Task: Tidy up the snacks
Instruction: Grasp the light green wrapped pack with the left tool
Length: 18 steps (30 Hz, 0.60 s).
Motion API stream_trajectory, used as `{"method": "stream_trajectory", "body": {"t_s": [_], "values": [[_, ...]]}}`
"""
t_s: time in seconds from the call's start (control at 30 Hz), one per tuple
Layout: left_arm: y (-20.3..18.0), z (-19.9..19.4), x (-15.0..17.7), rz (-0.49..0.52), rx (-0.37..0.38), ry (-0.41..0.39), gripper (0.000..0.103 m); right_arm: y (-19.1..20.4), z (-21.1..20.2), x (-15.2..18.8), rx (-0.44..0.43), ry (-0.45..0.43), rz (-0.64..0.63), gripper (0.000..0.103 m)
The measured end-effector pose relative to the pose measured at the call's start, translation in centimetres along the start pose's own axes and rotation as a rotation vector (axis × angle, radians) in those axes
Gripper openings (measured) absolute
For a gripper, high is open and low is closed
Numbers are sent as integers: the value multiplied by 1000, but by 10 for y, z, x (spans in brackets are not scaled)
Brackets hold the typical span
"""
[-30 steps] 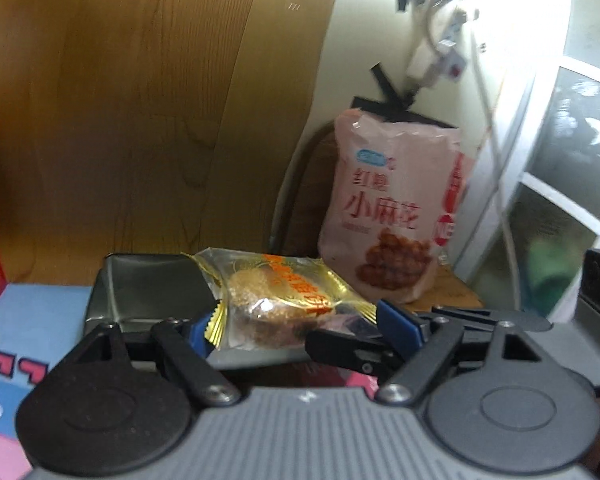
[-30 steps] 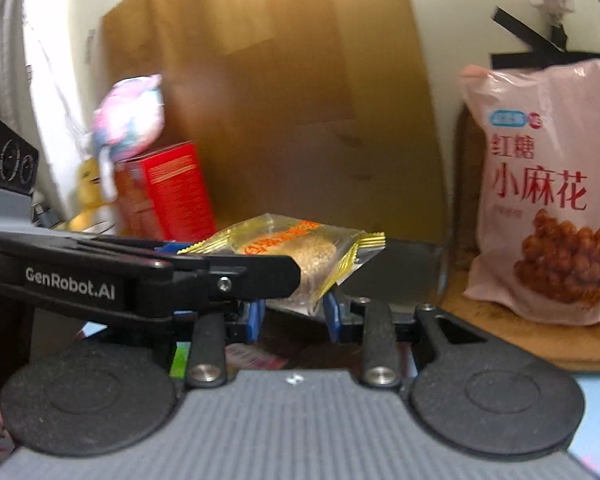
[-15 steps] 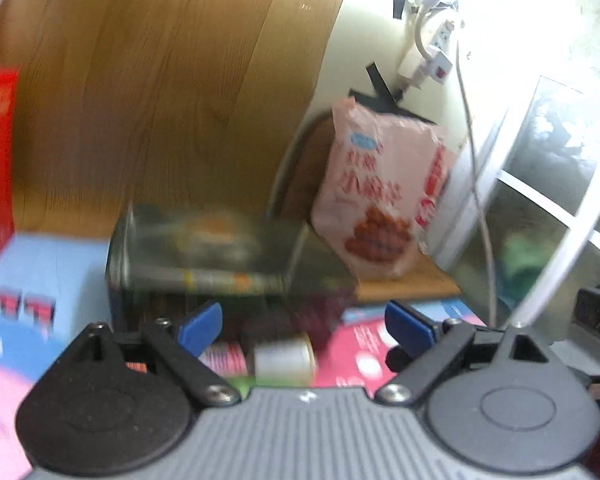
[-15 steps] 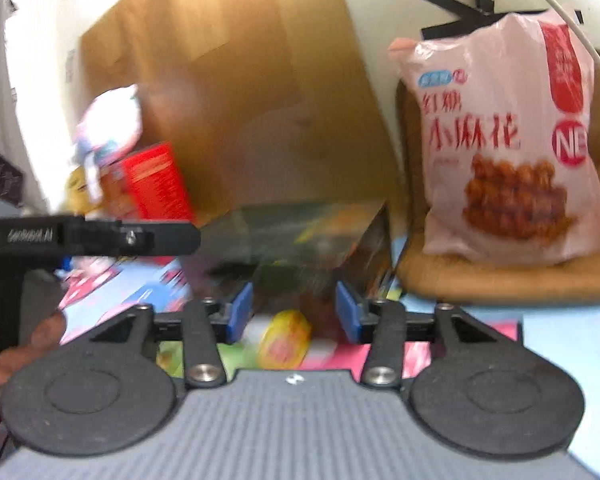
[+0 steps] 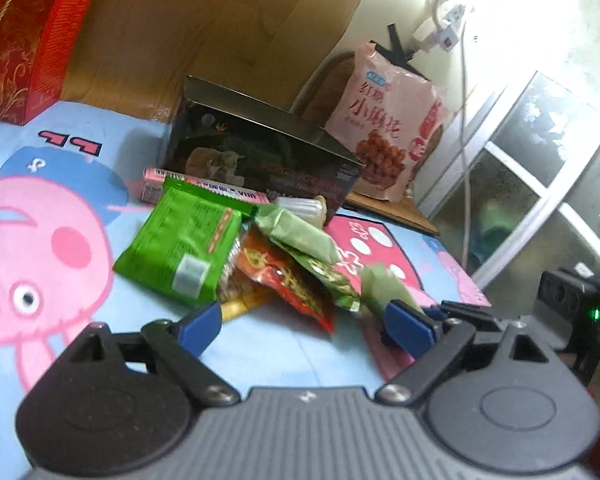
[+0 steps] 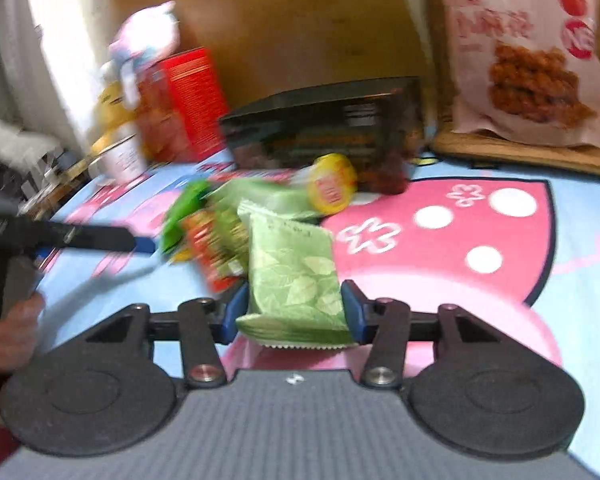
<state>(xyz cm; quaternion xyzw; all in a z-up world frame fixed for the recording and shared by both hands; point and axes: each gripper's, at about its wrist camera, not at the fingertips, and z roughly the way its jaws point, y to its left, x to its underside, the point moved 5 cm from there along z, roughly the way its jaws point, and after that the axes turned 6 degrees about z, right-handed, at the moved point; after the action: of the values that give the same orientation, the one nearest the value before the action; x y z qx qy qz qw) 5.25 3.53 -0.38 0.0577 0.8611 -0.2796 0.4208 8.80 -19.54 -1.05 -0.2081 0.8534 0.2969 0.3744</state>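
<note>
A pile of snack packets lies on the cartoon-print cloth in front of a dark open box point(image 5: 260, 152). In the left wrist view a bright green packet point(image 5: 180, 240), a red packet point(image 5: 284, 276) and a pale green packet point(image 5: 296, 232) lie there. My left gripper point(image 5: 304, 326) is open and empty, low before the pile. In the right wrist view my right gripper point(image 6: 292, 312) is open, its jaws on either side of a pale green leaf-print packet point(image 6: 292, 276), not pinching it. A yellow round snack point(image 6: 331, 190) lies by the box point(image 6: 324, 120).
A big pink snack bag point(image 5: 384, 132) leans on the wall at the back right, on a wooden board. A red carton point(image 5: 24, 40) stands at the back left. A pink stick pack point(image 5: 204, 190) lies against the box. Window frame to the right.
Both grippers held a yellow-wrapped cake over the box a second ago. Both have let go, pulled back and dropped toward the pile; my right gripper now straddles the pale green packet.
</note>
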Motion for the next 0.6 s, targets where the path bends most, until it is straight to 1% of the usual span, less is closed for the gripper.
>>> {"method": "stream_trajectory", "body": {"t_s": [0.03,0.07,0.13,0.2,0.27,0.37,0.43,0.5,0.53,0.6], "values": [[0,-5,3,0,20,0,93,7,-6,7,-24,1,-41,53],[-1,-9,5,-1,38,3,97,16,-12,15,-63,10,-90,53],[-2,-14,10,-2,67,10,98,35,-21,31,-136,48,-200,53],[-4,-18,17,-4,90,18,98,58,-21,45,-160,93,-325,54],[-4,-19,22,-5,87,21,98,79,-15,52,-159,97,-454,54],[0,-22,28,-19,52,19,96,103,7,48,-206,109,-530,55],[5,-27,29,-33,25,14,94,116,24,46,-216,98,-576,58],[12,-35,30,-40,1,4,92,124,38,42,-212,86,-600,67],[14,-39,29,-43,-5,-3,92,126,42,39,-208,90,-599,71],[18,-46,29,-46,-10,-13,91,125,45,36,-191,83,-585,80]]}}
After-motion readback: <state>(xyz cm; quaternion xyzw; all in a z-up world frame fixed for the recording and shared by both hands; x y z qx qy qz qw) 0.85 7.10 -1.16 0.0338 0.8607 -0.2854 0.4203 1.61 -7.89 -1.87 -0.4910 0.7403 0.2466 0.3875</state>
